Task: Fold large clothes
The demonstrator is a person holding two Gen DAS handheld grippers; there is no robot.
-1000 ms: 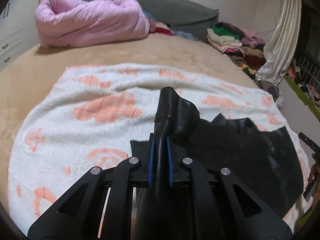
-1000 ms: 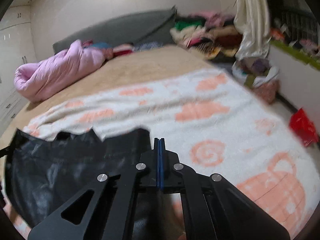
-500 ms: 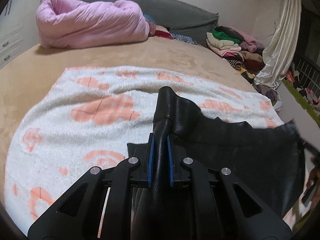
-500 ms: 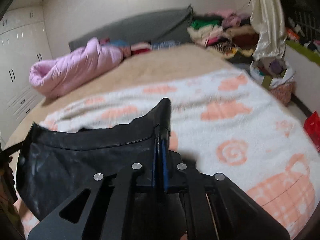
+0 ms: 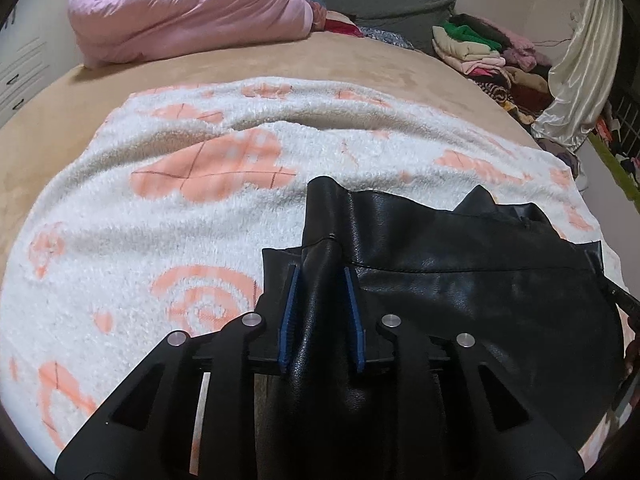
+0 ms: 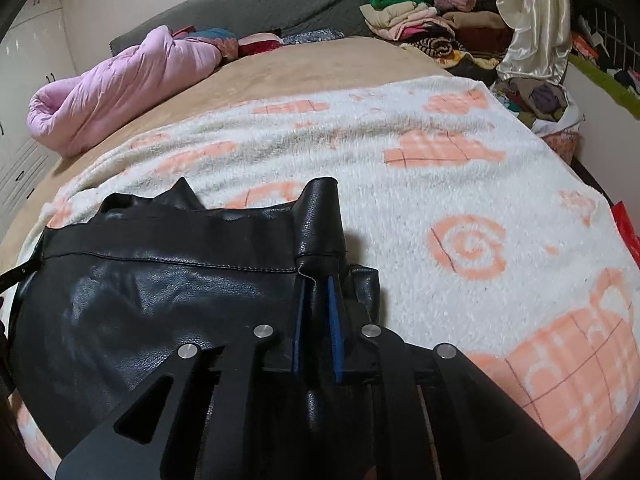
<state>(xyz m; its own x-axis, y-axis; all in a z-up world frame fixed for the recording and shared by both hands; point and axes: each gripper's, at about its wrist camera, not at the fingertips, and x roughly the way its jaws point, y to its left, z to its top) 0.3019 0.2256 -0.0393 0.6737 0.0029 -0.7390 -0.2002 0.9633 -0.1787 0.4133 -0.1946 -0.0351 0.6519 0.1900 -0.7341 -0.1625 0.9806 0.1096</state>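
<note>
Left wrist view: both the left gripper (image 5: 322, 310) and right gripper (image 6: 318, 320) have just been opening, jaws now slack around bunched corners of the black leather garment (image 5: 460, 280), which looks heavy, supple and slick, best pinched along its stitched top hem.

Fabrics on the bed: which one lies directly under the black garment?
The white fleece blanket with orange patterns; the black leather garment lies spread on it. The pink quilt is rolled up at the far end, well clear.

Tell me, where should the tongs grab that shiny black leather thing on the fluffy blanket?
Best at its two top corners, along the stitched band. On the black leather garment those corners stick up as bunched tabs, so each tong can slide in from the near edge. The left tongs and right tongs, just opening, straddle them now.
</note>
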